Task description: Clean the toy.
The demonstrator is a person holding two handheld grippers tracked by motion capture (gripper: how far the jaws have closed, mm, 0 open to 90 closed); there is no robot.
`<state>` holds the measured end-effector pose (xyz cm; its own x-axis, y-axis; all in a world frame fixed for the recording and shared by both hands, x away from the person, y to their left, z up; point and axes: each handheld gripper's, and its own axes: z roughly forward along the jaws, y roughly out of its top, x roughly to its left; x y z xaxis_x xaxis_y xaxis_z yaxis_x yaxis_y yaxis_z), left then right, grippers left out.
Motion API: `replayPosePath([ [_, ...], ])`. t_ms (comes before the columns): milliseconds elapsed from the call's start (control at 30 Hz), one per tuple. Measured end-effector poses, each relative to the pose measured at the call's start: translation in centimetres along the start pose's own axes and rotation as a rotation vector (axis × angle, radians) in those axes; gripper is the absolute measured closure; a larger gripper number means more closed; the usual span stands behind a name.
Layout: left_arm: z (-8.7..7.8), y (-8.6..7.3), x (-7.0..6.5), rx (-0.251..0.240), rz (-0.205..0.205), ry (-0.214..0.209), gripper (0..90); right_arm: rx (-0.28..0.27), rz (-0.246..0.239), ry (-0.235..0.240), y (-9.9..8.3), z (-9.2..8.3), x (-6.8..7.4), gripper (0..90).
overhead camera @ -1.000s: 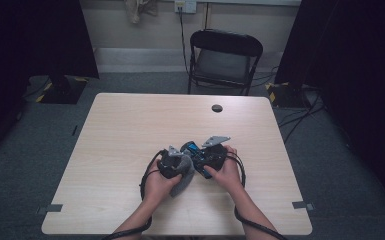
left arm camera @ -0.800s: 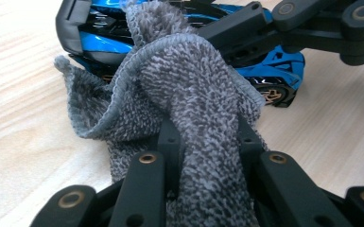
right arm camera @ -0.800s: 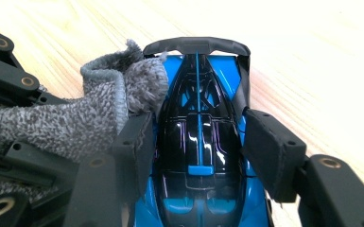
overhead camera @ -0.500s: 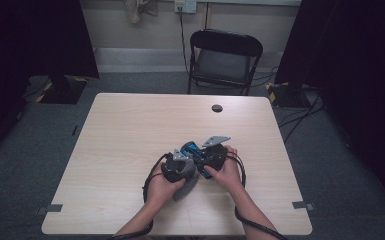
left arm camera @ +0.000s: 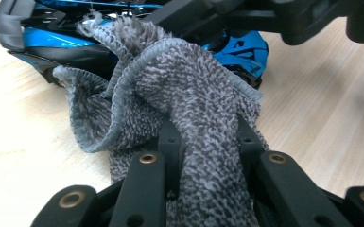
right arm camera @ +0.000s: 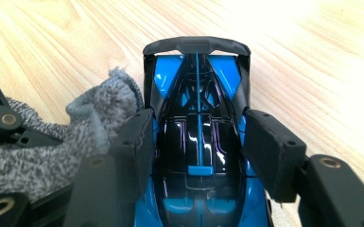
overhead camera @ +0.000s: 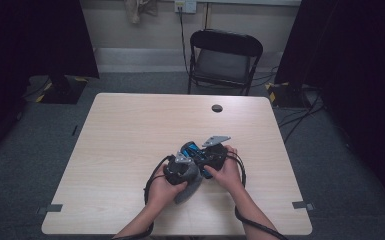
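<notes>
A blue and black toy car [right arm camera: 196,109] lies on the wooden table [overhead camera: 130,130], and my right gripper [right arm camera: 196,137] is shut on its sides. In the high view the toy car [overhead camera: 191,148] sits between both hands near the table's front middle. My left gripper [left arm camera: 208,142] is shut on a grey knitted cloth [left arm camera: 194,90], whose bunched end is pressed against the side of the car [left arm camera: 241,47]. Seen from above, the cloth [overhead camera: 189,187] hangs down under the left gripper [overhead camera: 180,167], close to the right gripper [overhead camera: 209,157].
A small black round object [overhead camera: 217,108] lies near the table's far edge. A black folding chair [overhead camera: 225,55] stands behind the table. Gripper cables [overhead camera: 152,182] loop beside the hands. Bare tabletop spreads to the left and far side.
My left gripper with the cloth has edged slightly right, closer against the car. The right gripper and the car have stayed put.
</notes>
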<state>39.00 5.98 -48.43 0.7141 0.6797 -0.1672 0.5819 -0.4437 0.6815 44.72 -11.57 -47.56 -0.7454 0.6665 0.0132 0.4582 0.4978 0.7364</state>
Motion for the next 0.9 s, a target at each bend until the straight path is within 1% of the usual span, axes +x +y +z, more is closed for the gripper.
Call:
replayPosePath([
  [33, 0.0, 0.0, -0.1, 0.000, -0.002, -0.002, 72.0, 0.000, 0.000, 0.000, 0.0, 0.0, 0.0, 44.4],
  [133, 0.1, 0.0, -0.4, 0.007, 0.011, -0.008, 72.0, 0.000, 0.000, 0.001, 0.0, 0.0, 0.0, 44.4],
  [400, 0.2, 0.0, -0.8, 0.004, 0.013, -0.018, 72.0, 0.002, 0.000, 0.000, 0.0, 0.0, 0.0, 44.4],
  [467, 0.2, 0.0, -1.1, 0.006, 0.022, -0.020, 72.0, 0.003, 0.000, 0.000, 0.1, 0.0, 0.0, 44.3],
  [667, 0.4, 0.0, -1.7, 0.013, 0.033, -0.044, 72.0, 0.001, -0.001, -0.001, 0.0, 0.0, 0.0, 44.4],
  [733, 0.5, 0.0, -2.0, 0.012, 0.038, -0.046, 72.0, 0.003, -0.001, -0.001, 0.0, 0.0, 0.0, 44.4],
  [900, 0.5, 0.0, -2.0, 0.013, 0.034, -0.051, 72.0, 0.001, 0.000, 0.000, 0.0, 0.0, 0.0, 44.4],
])
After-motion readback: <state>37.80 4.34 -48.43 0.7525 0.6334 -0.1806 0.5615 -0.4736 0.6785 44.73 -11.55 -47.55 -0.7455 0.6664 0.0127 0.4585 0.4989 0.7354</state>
